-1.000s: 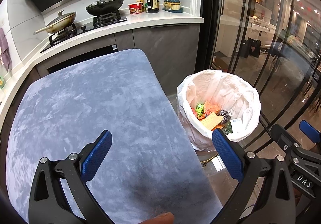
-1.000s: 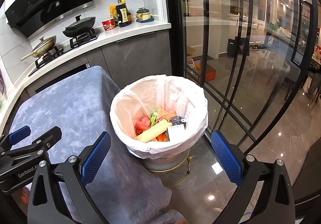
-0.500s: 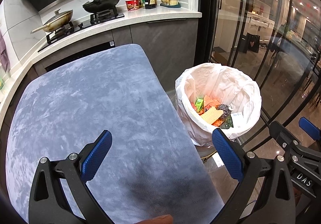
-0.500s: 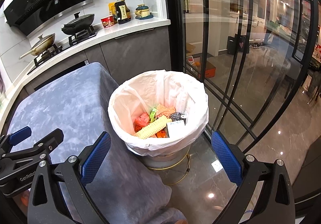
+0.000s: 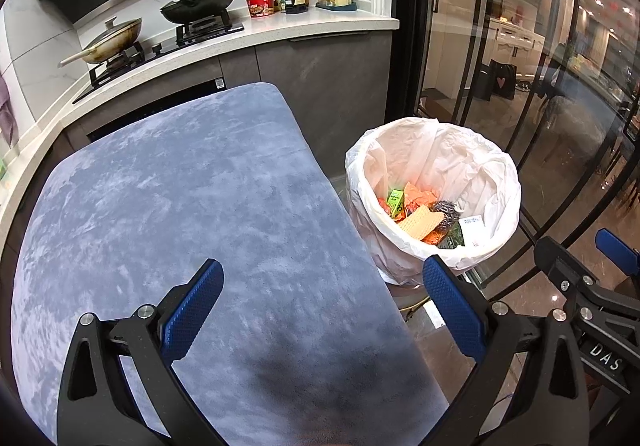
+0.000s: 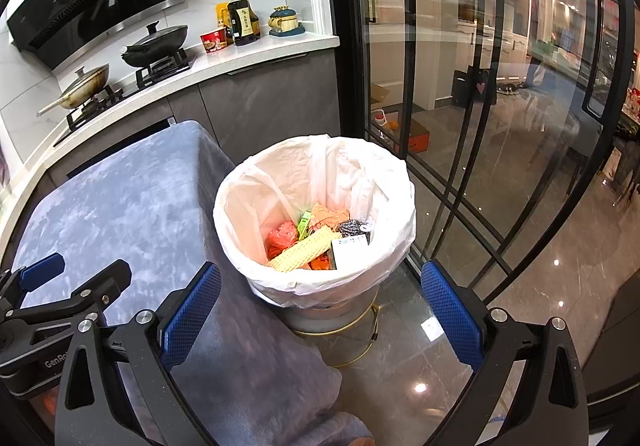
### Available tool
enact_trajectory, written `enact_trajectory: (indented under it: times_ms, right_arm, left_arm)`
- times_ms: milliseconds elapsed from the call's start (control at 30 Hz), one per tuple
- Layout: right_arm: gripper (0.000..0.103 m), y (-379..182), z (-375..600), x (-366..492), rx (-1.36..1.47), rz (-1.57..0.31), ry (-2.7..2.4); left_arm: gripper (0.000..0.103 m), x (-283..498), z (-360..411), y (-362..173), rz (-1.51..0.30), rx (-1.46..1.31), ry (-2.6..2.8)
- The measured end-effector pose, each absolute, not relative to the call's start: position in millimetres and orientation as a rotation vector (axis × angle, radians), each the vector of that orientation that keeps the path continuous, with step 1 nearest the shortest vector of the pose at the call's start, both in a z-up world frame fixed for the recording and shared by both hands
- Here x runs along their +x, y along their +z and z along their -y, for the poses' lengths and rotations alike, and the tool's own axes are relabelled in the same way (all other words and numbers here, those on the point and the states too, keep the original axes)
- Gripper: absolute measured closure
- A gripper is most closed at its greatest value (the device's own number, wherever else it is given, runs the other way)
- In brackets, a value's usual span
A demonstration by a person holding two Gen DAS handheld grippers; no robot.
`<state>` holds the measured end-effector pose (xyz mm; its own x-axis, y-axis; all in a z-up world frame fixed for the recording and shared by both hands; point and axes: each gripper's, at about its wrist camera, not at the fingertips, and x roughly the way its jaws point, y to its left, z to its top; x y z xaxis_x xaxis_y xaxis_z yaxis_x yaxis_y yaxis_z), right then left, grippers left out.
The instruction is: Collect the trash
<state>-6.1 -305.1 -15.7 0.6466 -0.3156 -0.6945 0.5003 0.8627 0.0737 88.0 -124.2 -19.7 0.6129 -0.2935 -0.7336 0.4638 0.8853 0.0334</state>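
Note:
A trash bin lined with a white bag [image 5: 434, 150] [image 6: 316, 170] stands on the floor at the right of a table covered in blue-grey cloth [image 5: 180, 206] [image 6: 120, 214]. Inside lie several pieces of trash: a yellow corrugated piece [image 6: 300, 252], orange wrappers [image 6: 282, 238], a green carton [image 5: 396, 200], a steel scourer [image 6: 352, 226] and a white box [image 6: 348, 252]. My left gripper [image 5: 320, 310] is open and empty above the table's right edge. My right gripper [image 6: 320, 312] is open and empty above the bin's near side.
A kitchen counter [image 5: 280, 32] at the back holds a hob with two pans, bottles and a red cup. Glass doors with black frames [image 6: 480, 86] stand to the right of the bin. The floor is glossy tile [image 6: 520, 286].
Both views have shifted slightly, with the bin and table drifting lower in frame. Both grippers stay open and empty.

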Motion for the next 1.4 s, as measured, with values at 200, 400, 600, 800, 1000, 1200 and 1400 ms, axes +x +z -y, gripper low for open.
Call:
enact_trajectory:
  times_ms: [200, 400, 600, 800, 1000, 1200, 1400]
  right_arm:
    - [0.006, -20.6, 304.6, -7.5, 0.269, -0.739, -0.474]
    - [0.006, -21.8, 304.8, -8.2, 0.270, -0.738, -0.474]
    - [0.006, -22.3, 304.8, -8.0, 0.270, -0.739, -0.474]
    - [0.006, -24.2, 304.9, -8.5, 0.270, -0.739, -0.477]
    - [0.006, -23.6, 305.1, -8.4, 0.269, -0.739, -0.476]
    - [0.006, -24.3, 305.0, -8.2, 0.270, -0.738, -0.476]
    - [0.006, -23.5, 305.3, -8.2, 0.269, -0.739, -0.476]
  left_arm:
    - [0.008, 88.3, 124.7, -22.1, -0.806, 0.230, -0.434]
    - [0.008, 88.1, 124.6, -23.1, -0.807, 0.233, -0.436]
    - [0.008, 87.7, 123.7, -24.3, -0.809, 0.235, -0.435]
    - [0.008, 87.7, 121.8, -25.7, -0.811, 0.237, -0.434]
    - [0.008, 87.3, 121.0, -26.3, -0.813, 0.237, -0.433]
    - [0.008, 87.2, 120.4, -26.4, -0.811, 0.238, -0.432]
    - [0.008, 87.7, 118.6, -26.6, -0.812, 0.236, -0.433]
